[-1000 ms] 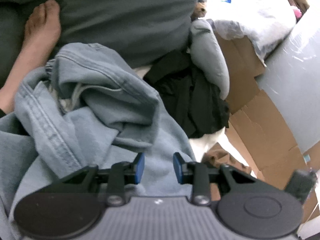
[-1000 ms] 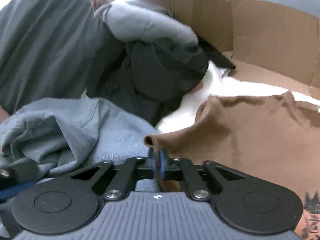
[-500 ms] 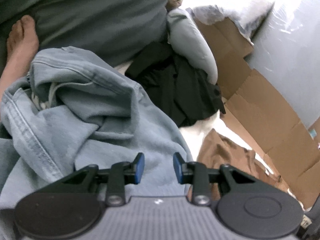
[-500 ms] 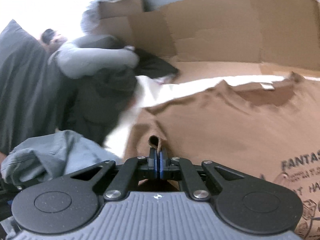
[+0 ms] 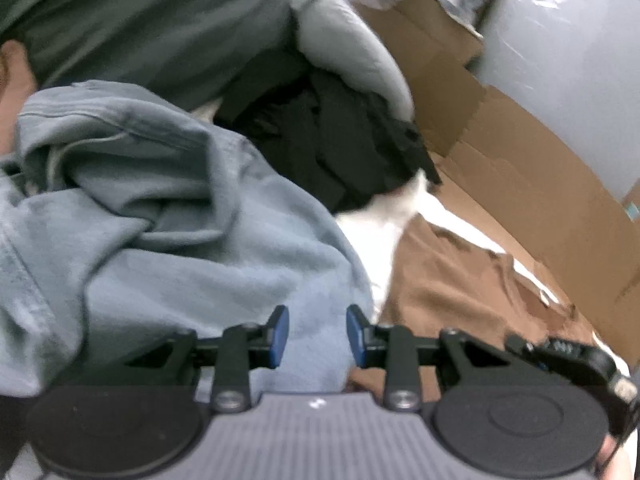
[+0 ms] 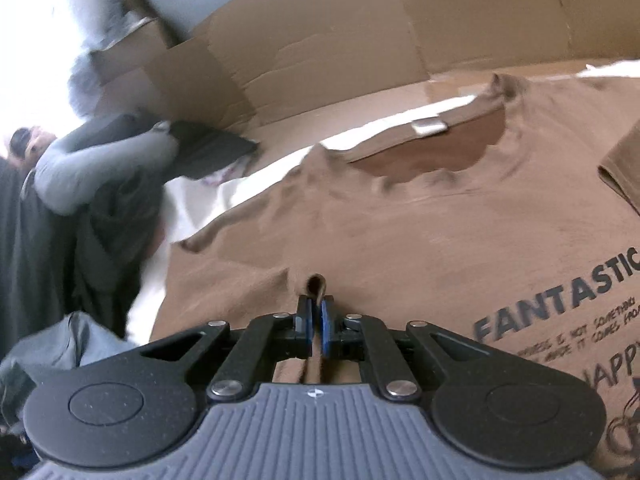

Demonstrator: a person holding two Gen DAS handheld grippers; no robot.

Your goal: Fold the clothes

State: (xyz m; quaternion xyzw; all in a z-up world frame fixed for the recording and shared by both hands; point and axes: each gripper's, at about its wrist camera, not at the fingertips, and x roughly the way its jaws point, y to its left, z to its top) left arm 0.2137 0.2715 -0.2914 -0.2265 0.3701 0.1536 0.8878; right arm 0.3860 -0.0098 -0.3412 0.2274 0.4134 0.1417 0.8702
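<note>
A brown T-shirt (image 6: 420, 232) with dark print lies spread front up, its neck hole toward the cardboard. My right gripper (image 6: 316, 320) is shut on a pinched fold of its edge. The same shirt shows in the left wrist view (image 5: 452, 280), where the right gripper's black body (image 5: 568, 356) sits at the shirt's near edge. My left gripper (image 5: 317, 334) is open and empty, hovering over a crumpled light blue sweatshirt (image 5: 160, 220).
A pile of black clothes (image 5: 340, 140) and a grey pillow (image 5: 348, 48) lie beyond. Flattened cardboard (image 6: 360, 32) lines the far side. A dark green cushion (image 5: 140, 16) sits behind the sweatshirt. White sheet (image 5: 380, 220) shows between the garments.
My right gripper has dragged the brown shirt's edge rightward, spreading the shirt flat so its print shows. My left gripper has shifted right over the sweatshirt, still open.
</note>
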